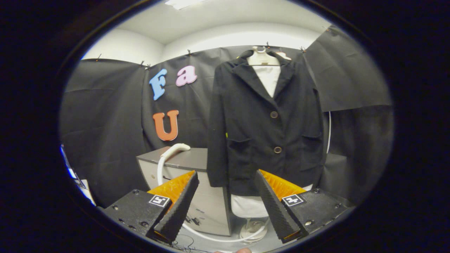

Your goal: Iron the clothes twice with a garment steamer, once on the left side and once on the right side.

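While the gripper point(225, 182) gapes wide and empty, the steamer head point(175, 149) rests on a cabinet point(191, 160).

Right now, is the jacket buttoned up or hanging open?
Buttoned. The black jacket hangs on a mannequin with its front panels closed over two buttons. The gripper is open and holds nothing; the jacket lies beyond its fingers.

Steamer head point(174, 149) atop grey cabinet point(197, 160)
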A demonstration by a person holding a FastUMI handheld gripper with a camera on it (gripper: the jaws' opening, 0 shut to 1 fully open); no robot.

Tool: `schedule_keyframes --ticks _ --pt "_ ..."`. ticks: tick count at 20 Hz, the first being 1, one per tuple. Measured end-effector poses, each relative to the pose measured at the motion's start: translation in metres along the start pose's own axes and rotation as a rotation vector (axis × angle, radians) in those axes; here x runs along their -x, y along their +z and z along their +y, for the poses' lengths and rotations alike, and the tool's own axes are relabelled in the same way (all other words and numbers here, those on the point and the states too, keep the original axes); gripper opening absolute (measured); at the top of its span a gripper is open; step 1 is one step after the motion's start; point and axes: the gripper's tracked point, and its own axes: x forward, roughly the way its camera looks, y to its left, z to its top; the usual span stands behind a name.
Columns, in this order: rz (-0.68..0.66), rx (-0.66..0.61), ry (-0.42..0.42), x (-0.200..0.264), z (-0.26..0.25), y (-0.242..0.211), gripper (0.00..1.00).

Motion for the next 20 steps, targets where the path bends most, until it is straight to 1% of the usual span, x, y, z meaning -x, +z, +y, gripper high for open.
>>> schedule_keyframes --ticks 3,9,13,16,18,20 --pt "0.013 -0.024 0.043 -0.013 0.044 0.014 1.0" --pt "0.155 0.009 0.132 -0.053 0.119 0.005 1.0" --pt "0.28 0.046 0.179 -0.092 0.153 -0.001 1.0" --pt "0.316 0.063 0.225 -0.132 0.177 0.005 1.0" --pt "0.338 0.078 0.226 -0.162 0.182 0.01 1.0" --pt "0.402 0.09 0.245 -0.193 0.193 0.006 1.0"
